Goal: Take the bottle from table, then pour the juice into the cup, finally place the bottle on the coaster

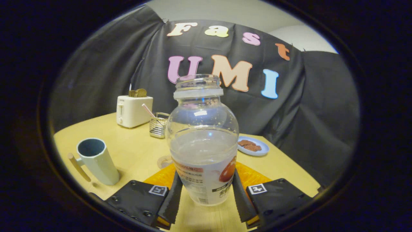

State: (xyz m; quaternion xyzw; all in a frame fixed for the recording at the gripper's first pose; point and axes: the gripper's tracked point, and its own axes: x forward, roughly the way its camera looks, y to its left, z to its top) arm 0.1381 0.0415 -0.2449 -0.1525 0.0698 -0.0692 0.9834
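Observation:
A clear glass bottle [203, 141] with no cap and a printed label stands upright between my fingers, partly filled with a pale liquid. My gripper [206, 193] is shut on the bottle, both fingers pressing on its lower labelled part. An orange coaster [249, 176] lies on the table right behind the bottle, partly hidden by it. A pale cup [97, 160] with a wooden handle stands to the left of the fingers, its dark inside in view.
A white toaster [132, 111] with bread in it stands at the back left of the wooden table [135, 151]. Beside it is a wire basket [158, 125] with a striped straw. A blue plate [254, 146] with brown cookies sits at the back right.

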